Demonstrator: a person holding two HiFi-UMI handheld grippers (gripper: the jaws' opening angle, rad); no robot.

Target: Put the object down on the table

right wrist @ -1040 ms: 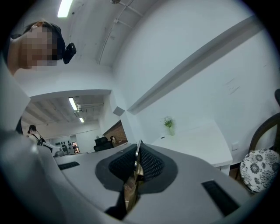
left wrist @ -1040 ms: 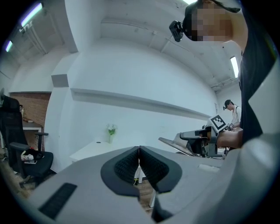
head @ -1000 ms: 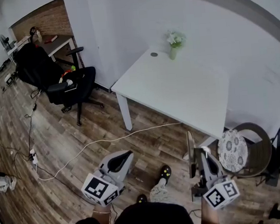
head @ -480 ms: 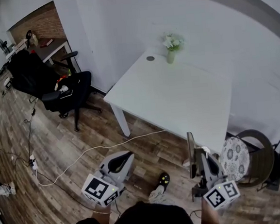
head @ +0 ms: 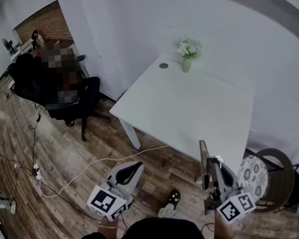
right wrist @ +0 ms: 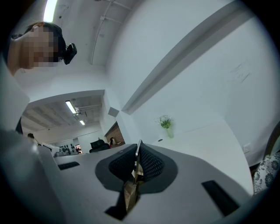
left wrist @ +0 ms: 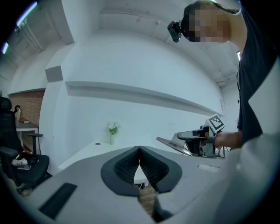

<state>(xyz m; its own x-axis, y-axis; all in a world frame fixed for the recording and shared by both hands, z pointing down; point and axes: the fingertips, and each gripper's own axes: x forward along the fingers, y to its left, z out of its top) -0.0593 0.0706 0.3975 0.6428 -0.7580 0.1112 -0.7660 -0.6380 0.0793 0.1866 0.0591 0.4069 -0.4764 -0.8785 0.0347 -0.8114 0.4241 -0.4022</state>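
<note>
My right gripper [head: 210, 164] hangs low at the right of the head view, just short of the white table's [head: 190, 107] near edge. It is shut on a thin flat metal plate [head: 203, 156], which stands on edge and sticks up past the jaws. In the right gripper view that plate [right wrist: 139, 148] shows as a narrow strip pinched between the black pads. From the left gripper view it [left wrist: 173, 144] reaches out of the right gripper [left wrist: 192, 137] towards the table. My left gripper [head: 134, 168] [left wrist: 139, 152] is shut with nothing in it, over the wooden floor.
A small vase of flowers [head: 187, 51] and a round grey disc [head: 163, 65] sit at the table's far side. A black office chair [head: 72, 99] stands at left and a chair with a patterned round cushion [head: 253, 172] at right. A white cable [head: 91, 165] crosses the floor.
The table has drawn nearer and shifted a little left in the head view. Both grippers keep their places in the view, and the plate stays gripped.
</note>
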